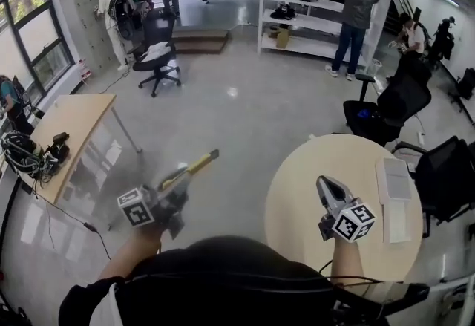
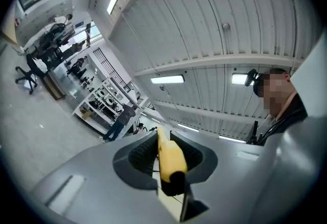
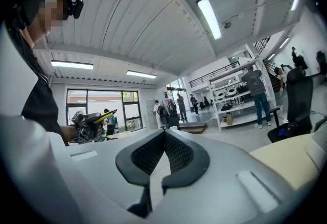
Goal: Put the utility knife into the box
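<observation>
Carrying step: left tongs [image 1: 178, 185] pinch the yellow utility knife [image 1: 199, 163] aloft over the floor, right tongs [image 1: 328, 187] pressed together, empty, above the round tabletop [image 1: 297, 198]; next, presumably swinging rightward toward the apparent white box [image 1: 393, 180].

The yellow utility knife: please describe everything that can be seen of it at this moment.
The yellow utility knife is long and slim, plastic by its look, with a dark end nearest the left gripper's camera. The left gripper is shut on it, its jaws pressing its sides. It points forward, away from the person, held in the air over the grey floor, to the left of the round beige table. Nothing else touches it.
</observation>
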`<action>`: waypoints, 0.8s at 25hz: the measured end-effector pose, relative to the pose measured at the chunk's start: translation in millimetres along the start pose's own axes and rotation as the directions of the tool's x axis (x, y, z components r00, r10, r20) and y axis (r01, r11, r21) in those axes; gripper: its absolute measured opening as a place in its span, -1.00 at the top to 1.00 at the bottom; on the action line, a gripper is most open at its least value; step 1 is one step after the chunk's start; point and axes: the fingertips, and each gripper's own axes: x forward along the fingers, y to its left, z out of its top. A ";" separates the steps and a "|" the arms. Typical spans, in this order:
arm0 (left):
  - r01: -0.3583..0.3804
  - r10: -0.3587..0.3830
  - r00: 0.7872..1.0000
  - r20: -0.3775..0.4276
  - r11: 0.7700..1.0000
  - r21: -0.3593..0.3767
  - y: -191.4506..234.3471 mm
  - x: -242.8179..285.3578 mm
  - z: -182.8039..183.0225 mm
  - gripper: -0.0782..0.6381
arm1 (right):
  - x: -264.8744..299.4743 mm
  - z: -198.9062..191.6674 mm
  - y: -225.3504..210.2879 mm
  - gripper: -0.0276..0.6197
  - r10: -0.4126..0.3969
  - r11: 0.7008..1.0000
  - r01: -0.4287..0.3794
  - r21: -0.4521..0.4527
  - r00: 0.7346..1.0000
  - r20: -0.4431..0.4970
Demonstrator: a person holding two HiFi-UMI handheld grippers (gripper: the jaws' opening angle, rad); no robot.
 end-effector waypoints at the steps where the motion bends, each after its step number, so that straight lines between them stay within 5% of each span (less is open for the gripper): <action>1: 0.025 -0.025 0.999 -0.023 1.000 -0.012 2.7 20.8 -5.1 0.58 | -10.7 -0.2 -13.2 0.87 -0.033 0.999 0.033 0.008 0.999 0.006; 7: 0.200 -0.213 0.965 -0.152 0.975 -0.096 18.5 148.6 -43.8 0.58 | -77.7 2.8 -86.2 0.87 -0.261 0.964 0.259 0.054 0.964 0.042; 11: 0.354 -0.393 0.889 -0.237 0.916 -0.190 17.4 247.4 -87.6 0.58 | -136.5 -0.3 -123.6 0.87 -0.456 0.889 0.451 0.083 0.888 0.063; 13: 0.435 -0.500 0.820 -0.280 0.861 -0.263 13.3 297.8 -116.7 0.58 | -167.8 -5.2 -133.5 0.87 -0.570 0.821 0.562 0.104 0.819 0.070; 16: 0.532 -0.650 0.686 -0.327 0.755 -0.384 13.0 367.3 -153.3 0.58 | -196.2 -10.5 -137.3 0.87 -0.722 0.691 0.712 0.120 0.687 0.082; 20: 0.625 -0.814 0.468 -0.344 0.580 -0.523 20.5 456.5 -202.0 0.58 | -208.7 -16.9 -151.0 0.87 -0.888 0.460 0.870 0.175 0.450 0.098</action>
